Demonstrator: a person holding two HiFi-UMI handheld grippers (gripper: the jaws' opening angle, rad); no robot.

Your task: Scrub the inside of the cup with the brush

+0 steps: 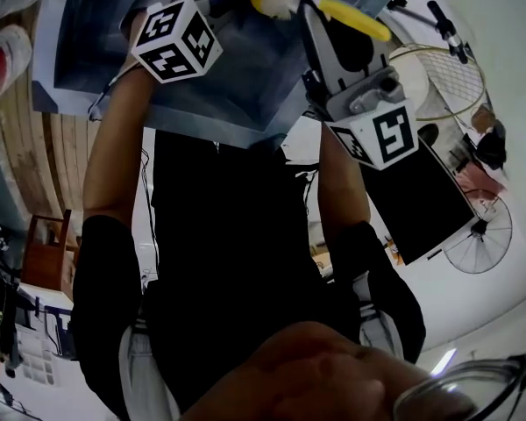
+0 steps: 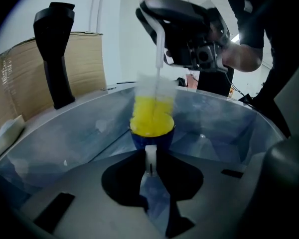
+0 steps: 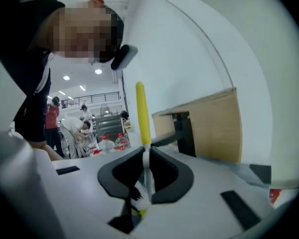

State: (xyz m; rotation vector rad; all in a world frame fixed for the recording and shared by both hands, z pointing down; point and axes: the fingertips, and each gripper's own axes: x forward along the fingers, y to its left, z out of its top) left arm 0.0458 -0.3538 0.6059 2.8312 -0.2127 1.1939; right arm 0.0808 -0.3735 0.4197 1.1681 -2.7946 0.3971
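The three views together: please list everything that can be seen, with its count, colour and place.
cup: one, dark blue with white handle, over the basin
brush: one, yellow head and handle end, pale stem, head in the cup
basin: one, blue-grey, under the cup
cardboard box: one, brown, behind the basin
upright post: one, black, in front of the box
fan: one, dark, right edge of head view
bystanders: several, far background
left gripper: one, grey, jaws shut on the cup's handle
right gripper: one, grey, jaws shut on the brush stem
person's arms: two, black sleeves
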